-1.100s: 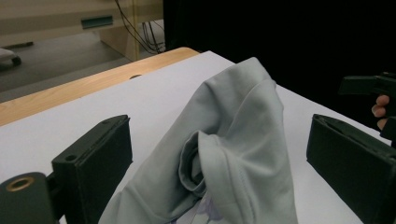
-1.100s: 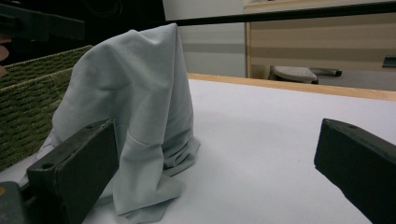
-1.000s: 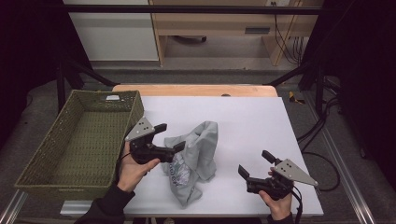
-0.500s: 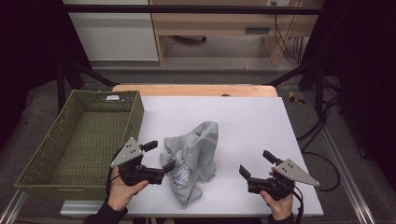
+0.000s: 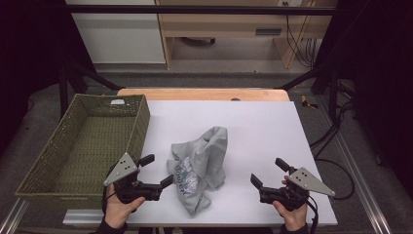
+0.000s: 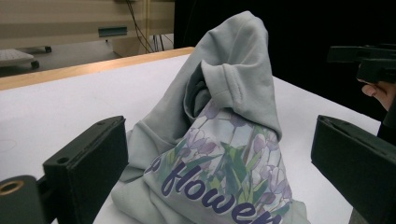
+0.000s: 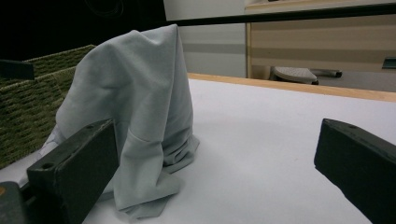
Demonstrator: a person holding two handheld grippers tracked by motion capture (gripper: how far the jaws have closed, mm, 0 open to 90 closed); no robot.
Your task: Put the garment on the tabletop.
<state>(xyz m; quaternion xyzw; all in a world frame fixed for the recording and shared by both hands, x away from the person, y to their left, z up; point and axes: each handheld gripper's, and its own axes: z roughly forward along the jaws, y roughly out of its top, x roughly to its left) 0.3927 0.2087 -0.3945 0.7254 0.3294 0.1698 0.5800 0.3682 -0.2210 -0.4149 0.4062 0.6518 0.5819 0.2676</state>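
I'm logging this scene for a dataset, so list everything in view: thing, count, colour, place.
T-shirt: one, pale grey with a flower print and lettering, crumpled in a heap at the table's near middle.
Basket: one, olive-green woven, on the left of the table.
Table: one, white top with a wooden far edge.
Left tool: one, black, open, just left of the T-shirt, aimed at it.
Right tool: one, black, open, right of the T-shirt, apart from it.
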